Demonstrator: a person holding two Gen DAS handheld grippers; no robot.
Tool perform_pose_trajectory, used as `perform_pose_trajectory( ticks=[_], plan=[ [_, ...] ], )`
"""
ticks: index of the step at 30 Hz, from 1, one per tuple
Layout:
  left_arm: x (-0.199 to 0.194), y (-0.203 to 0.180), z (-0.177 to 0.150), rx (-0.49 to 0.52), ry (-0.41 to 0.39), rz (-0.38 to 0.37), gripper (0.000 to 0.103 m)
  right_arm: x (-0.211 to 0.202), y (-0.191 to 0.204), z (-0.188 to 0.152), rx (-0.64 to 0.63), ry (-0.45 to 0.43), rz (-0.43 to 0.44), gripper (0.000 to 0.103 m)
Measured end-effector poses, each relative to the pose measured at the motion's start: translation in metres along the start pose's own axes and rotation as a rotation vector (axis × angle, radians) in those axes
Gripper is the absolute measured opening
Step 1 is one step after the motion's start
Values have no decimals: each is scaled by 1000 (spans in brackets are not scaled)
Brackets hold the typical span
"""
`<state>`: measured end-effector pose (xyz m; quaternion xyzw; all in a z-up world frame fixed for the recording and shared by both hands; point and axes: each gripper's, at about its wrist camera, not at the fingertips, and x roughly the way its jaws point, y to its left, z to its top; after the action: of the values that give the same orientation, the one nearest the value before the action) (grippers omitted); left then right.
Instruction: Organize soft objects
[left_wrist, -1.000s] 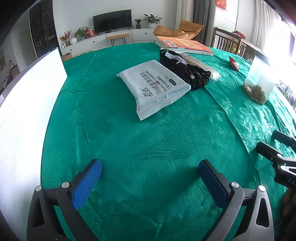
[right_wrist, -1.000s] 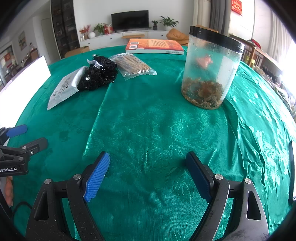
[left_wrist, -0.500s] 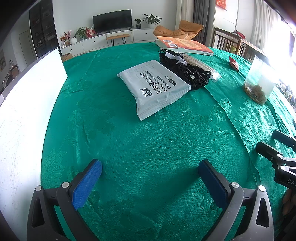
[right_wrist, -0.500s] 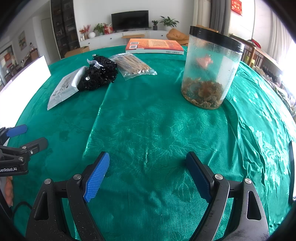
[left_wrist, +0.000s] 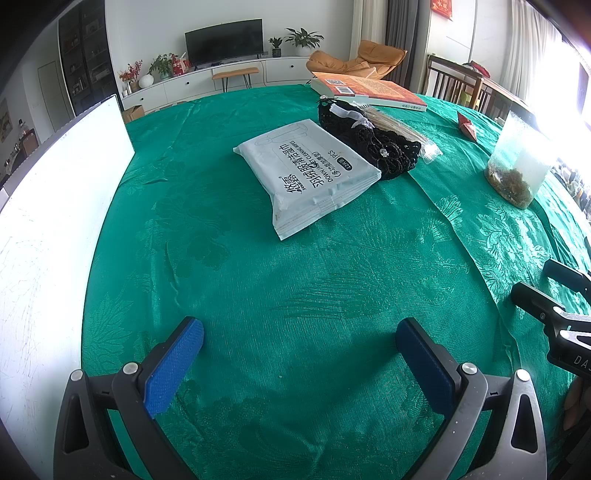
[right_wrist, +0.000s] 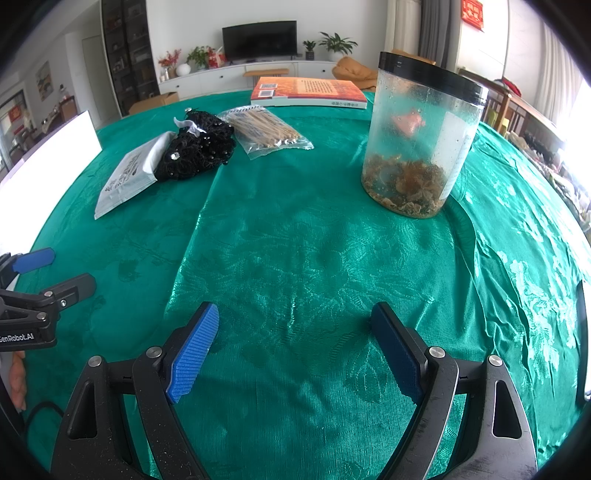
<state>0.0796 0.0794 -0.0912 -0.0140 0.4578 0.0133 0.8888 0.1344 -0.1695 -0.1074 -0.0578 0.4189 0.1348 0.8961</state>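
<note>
1. Nothing has changed over the last second: both views match the earlier ones, and no object has shifted. In my judgement the sorting has not begun.
2. Nearest, the left tongs (left_wrist: 299, 339) hover low over the near edge of the table (left_wrist: 295, 280), blue pads spread wide, holding nothing.
3. The right tongs (right_wrist: 295, 332) hover beside them at the same edge, also wide open and empty.
4. Past the bare green cloth, towards the middle of the table, lies the grey soft packet (left_wrist: 308, 173), flat, with its print facing up.
5. Touching its far right side is the black lace bundle (left_wrist: 373, 144), partly resting on the packet's edge.
6. Just beyond the lace lies a clear bag of sticks (right_wrist: 264, 129).
7. Towards the right edge stands a clear jar (right_wrist: 417, 147) with a black rim, brown bits at its bottom, well apart from the soft things.
8. At the far edge lies an orange book (right_wrist: 308, 92).
9. A white board (left_wrist: 51, 206) stands along the left edge.
10. The packet looks like the easiest first pick for the left tongs.
</note>
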Motion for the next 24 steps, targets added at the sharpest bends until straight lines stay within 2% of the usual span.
perform_pose_trajectory(
  ticks=[16, 24],
  plan=[
    [0, 0, 0, 4, 1, 3, 103, 0, 0, 0, 0, 1, 0, 86],
    [-5, 13, -7, -22, -1, 20, 103, 0, 0, 0, 0, 1, -1, 87]
  ],
)
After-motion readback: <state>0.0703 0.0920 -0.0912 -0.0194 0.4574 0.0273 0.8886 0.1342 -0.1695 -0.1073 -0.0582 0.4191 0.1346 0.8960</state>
